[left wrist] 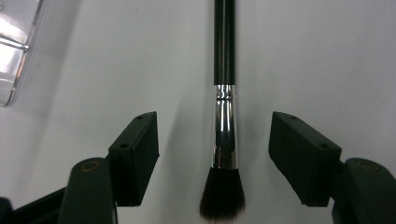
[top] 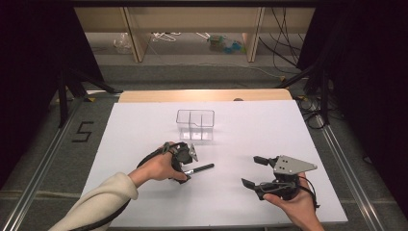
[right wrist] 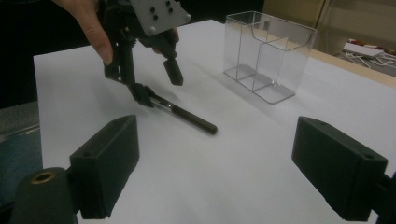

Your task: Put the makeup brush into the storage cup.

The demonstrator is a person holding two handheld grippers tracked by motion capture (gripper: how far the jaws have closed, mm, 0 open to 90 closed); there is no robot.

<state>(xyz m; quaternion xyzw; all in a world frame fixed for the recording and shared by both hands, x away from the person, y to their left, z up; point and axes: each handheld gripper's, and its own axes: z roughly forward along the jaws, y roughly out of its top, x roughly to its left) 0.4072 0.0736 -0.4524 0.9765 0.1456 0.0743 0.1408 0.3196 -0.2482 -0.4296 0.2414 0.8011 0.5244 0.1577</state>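
I've got my left gripper (top: pixel 188 169) down over the makeup brush (left wrist: pixel 223 130), which lies flat on the white table (top: pixel 144 130) near the front, well short of the clear organiser box (top: pixel 195 124). Looking along the jaws, they stand apart on either side of the brush's silver ferrule, and neither pad is touching it yet. So the brush is between them, but I don't have it. My right gripper (top: pixel 256 171) sits off to the side over bare table, jaws wide apart, holding nothing.

As I read it, this is the very start of the job: the approach is made and the squeeze is not. Closing on the ferrule, lifting, carrying the brush to the box and standing it in one of the compartments are all left to do. The box looks empty.
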